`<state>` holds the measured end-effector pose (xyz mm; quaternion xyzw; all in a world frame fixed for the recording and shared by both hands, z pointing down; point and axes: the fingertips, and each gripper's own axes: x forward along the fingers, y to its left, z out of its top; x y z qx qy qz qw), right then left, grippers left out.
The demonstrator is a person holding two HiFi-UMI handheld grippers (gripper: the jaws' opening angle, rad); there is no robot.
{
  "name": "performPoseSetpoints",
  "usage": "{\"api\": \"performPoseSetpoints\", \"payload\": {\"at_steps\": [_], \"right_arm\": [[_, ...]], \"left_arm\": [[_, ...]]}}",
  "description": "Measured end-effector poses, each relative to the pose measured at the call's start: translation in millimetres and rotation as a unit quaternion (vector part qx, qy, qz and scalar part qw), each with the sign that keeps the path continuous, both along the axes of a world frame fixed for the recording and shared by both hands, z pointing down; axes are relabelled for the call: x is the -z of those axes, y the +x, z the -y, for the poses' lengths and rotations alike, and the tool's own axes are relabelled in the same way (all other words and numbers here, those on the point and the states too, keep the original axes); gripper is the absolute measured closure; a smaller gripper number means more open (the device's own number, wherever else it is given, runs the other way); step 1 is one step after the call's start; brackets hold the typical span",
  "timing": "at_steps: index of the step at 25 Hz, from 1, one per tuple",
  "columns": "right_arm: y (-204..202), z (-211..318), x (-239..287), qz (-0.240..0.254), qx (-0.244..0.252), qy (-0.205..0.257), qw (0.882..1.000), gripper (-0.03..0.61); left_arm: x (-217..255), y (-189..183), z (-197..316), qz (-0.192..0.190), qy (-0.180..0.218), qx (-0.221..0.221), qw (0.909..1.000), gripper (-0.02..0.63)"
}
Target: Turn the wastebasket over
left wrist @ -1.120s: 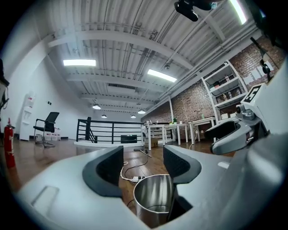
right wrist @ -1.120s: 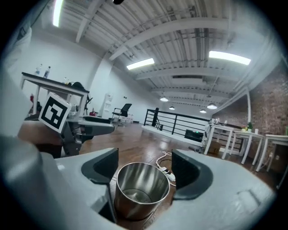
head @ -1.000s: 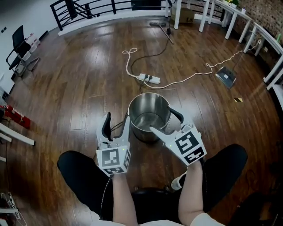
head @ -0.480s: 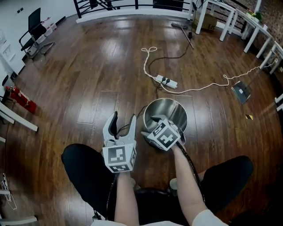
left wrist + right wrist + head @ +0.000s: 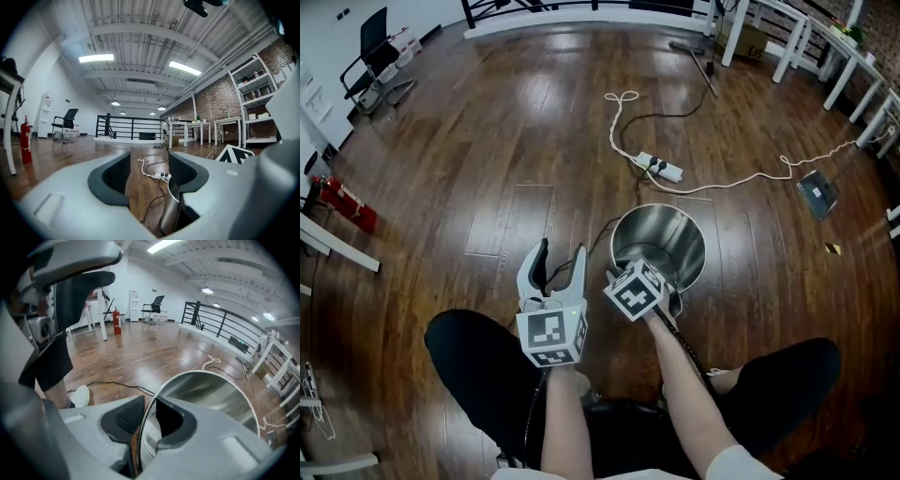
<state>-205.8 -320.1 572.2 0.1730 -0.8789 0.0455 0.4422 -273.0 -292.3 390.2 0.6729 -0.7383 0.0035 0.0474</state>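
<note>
While the wastebasket stands mouth-up: I judge that the grasp is the step in hand and the turn itself is not yet made.
Wastebasket (image 5: 689,246): upright and empty on the wooden surface (image 5: 487,169), just ahead of the seated person's knees.
Right tongs (image 5: 661,279): closed on the near rim, one pad inside the wall and one outside.
Left tongs (image 5: 561,253): apart and empty, just beside the basket's left wall, with only floor showing between them.
Next move: from my remote seat, I would lift at the rim and roll the wrist until the mouth faces down. The free tongs could steady the opposite wall.
Risk: a pinch on so thin an edge may slip as the weight swings.
Materials: polished steel, round, smooth-sided, with a narrow rolled rim. It should be slick to hold. The planks below are dark and glossy.
</note>
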Motion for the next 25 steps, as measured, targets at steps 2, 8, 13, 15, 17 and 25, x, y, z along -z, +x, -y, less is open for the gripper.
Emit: {"api": "performPoseSetpoints", "payload": {"at_steps": [2, 8, 13, 15, 17, 25], "right_arm": [[2, 2, 3, 0.023, -0.029, -0.020, 0.999, 0.526], [10, 1, 21, 0.068, -0.029, -0.030, 0.997, 0.529], [37, 24, 79, 0.225, -0.077, -0.065, 0.969, 0.528], [53, 31, 92, 0.306, -0.097, -0.106, 0.941, 0.529], [67, 34, 95, 0.381, -0.110, -0.149, 0.906, 0.531], [148, 55, 67, 0.444, -0.190, -0.161, 0.861, 0.531]], "left_arm": [[-1, -2, 0, 0.000, -0.001, 0.001, 1.0000, 0.333], [1, -8, -5, -0.005, 0.003, 0.010, 0.9999, 0.337], [8, 0, -5, -0.018, 0.015, -0.003, 0.9997, 0.337], [7, 3, -5, -0.015, 0.014, -0.007, 0.9998, 0.337], [3, 5, -4, -0.018, 0.009, -0.008, 0.9998, 0.337], [-6, 18, 5, -0.023, -0.007, -0.025, 0.9994, 0.337]]}}
